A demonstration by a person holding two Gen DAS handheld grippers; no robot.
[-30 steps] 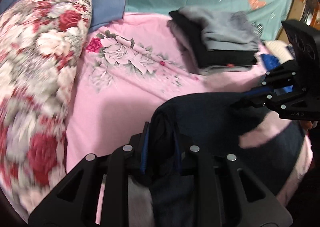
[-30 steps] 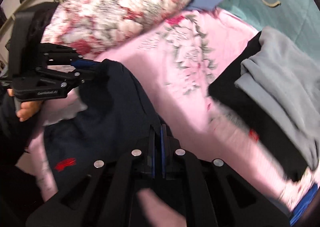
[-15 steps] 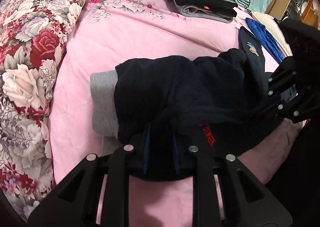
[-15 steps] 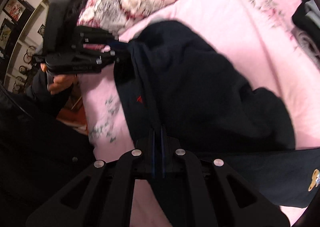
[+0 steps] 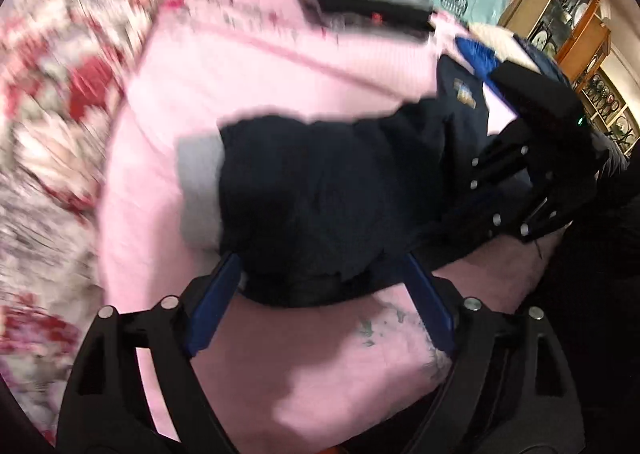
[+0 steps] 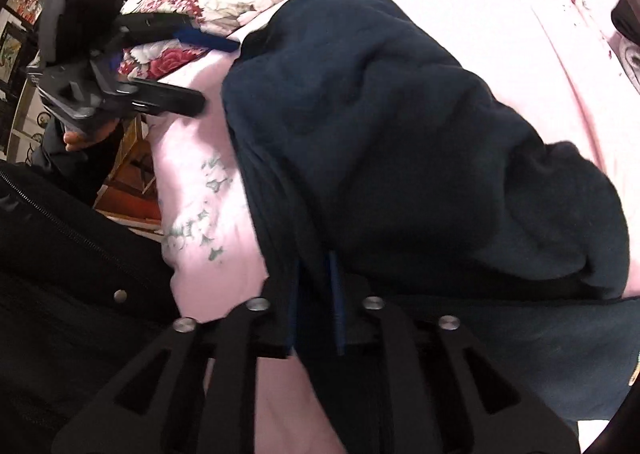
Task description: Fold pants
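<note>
The dark navy pants [image 5: 320, 197] lie folded in a bundle on the pink bedsheet [image 5: 280, 65], with a grey cuff [image 5: 198, 189] showing at their left end. My left gripper [image 5: 320, 278] is open, its blue-padded fingers spread either side of the pants' near edge, holding nothing. In the right wrist view the pants [image 6: 400, 133] fill the middle. My right gripper [image 6: 316, 286] is shut on the pants' near edge. The left gripper [image 6: 200, 69] shows open at the upper left there.
A stack of folded grey and black clothes [image 5: 372, 1] sits at the far side of the bed. A floral quilt [image 5: 60, 93] runs along the left. Blue garments [image 5: 476, 53] lie at the right. Wooden shelves [image 5: 580, 13] stand beyond the bed.
My left gripper has let go of the pants and opened wide. The pants have settled onto the bed. My right gripper still grips the fabric.
</note>
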